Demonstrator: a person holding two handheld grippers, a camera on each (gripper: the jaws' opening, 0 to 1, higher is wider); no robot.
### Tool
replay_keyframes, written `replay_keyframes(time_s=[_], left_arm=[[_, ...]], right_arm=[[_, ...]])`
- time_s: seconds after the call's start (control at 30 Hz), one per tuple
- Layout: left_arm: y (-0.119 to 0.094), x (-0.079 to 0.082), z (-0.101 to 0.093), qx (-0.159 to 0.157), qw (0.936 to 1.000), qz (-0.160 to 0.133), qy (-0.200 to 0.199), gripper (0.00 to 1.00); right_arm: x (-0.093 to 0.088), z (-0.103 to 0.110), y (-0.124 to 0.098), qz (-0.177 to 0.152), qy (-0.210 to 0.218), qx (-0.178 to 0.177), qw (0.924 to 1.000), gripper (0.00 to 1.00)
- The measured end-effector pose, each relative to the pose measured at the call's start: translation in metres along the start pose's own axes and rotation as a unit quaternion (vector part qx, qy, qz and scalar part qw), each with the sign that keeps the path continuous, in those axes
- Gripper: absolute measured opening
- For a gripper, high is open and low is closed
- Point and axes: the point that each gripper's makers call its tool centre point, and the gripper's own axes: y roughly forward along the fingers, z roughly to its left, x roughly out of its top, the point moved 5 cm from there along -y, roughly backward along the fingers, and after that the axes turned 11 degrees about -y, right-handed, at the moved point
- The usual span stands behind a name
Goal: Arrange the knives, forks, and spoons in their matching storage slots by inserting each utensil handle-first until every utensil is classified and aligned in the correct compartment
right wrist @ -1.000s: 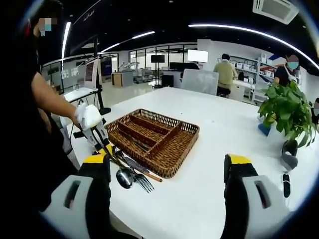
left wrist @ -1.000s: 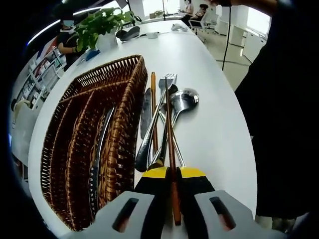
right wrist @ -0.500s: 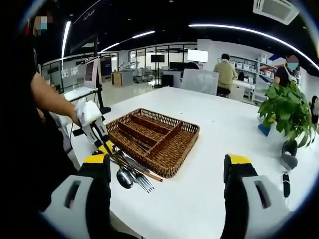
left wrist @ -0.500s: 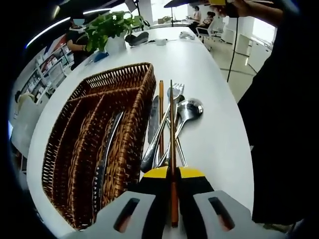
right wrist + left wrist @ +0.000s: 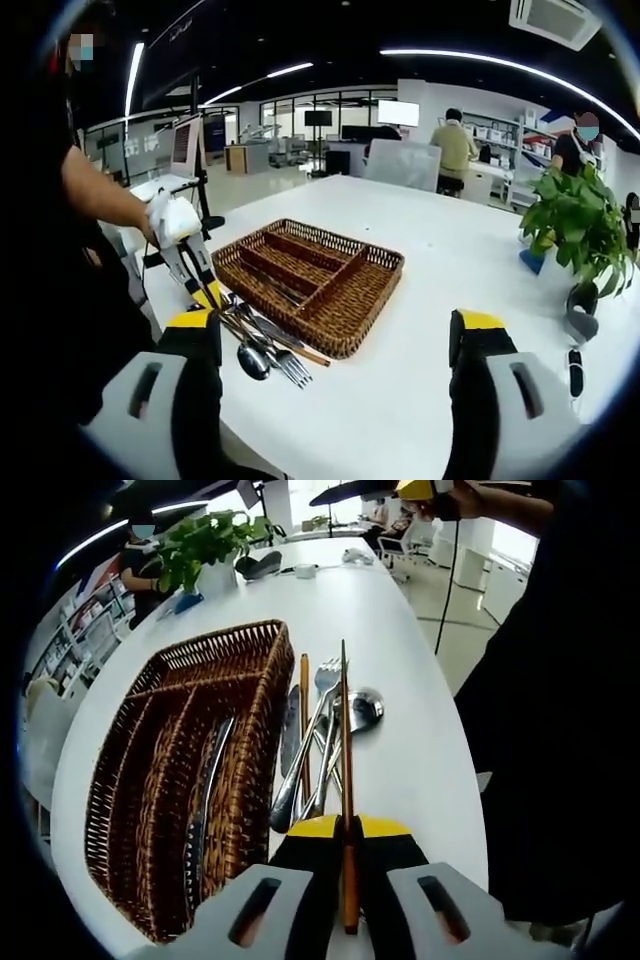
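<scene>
Two hand-held grippers: left [image 5: 345, 832] clamps a wooden-handled utensil [image 5: 344, 740], perhaps a knife; right [image 5: 335, 340] gapes apart.

Grey left claw [image 5: 346, 830] with black, yellow-tipped jaws; person in black clothing.

Steel spoons [image 5: 358, 709], forks [image 5: 326, 676] and knives [image 5: 289, 720] lie heaped just beside the wicker tray [image 5: 150, 770].

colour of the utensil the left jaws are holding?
Brown, wood-like chopstick; clearest in the left gripper view.
</scene>
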Motion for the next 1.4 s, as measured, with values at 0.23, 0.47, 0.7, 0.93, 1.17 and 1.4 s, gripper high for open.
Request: replay_keyframes(time_s=[0.23,0.47,0.7,0.93,1.17,1.4], left_arm=[[-0.009,0.0,0.002,-0.001,1.0,0.004,-0.001,0.03],[-0.013,0.004,0.003,0.001,1.0,-0.003,0.0,0.03],[-0.012,0.005,0.002,0.0,1.0,-0.009,0.001,0.03],[-0.019,0.01,0.006,0.002,0.9996,-0.028,-0.011,0.03],[-0.029,0.018,0.009,0.01,0.9969,-0.06,-0.05,0.03],[-0.035,0.032,0.01,0.039,0.9888,-0.086,-0.116,0.03]], right_arm=[[0.002,0.001,0.0,0.0,-0.002,0.002,1.0,0.97],[0.003,0.002,0.001,0.002,-0.006,0.004,1.0,0.97],[0.005,0.003,0.003,0.002,-0.01,0.007,0.9999,0.97],[0.005,0.002,0.005,0.003,-0.009,0.007,0.9999,0.97],[0.005,0.002,0.005,0.005,-0.009,0.006,0.9999,0.97],[0.004,-0.004,0.004,0.001,-0.009,0.003,1.0,0.97]])
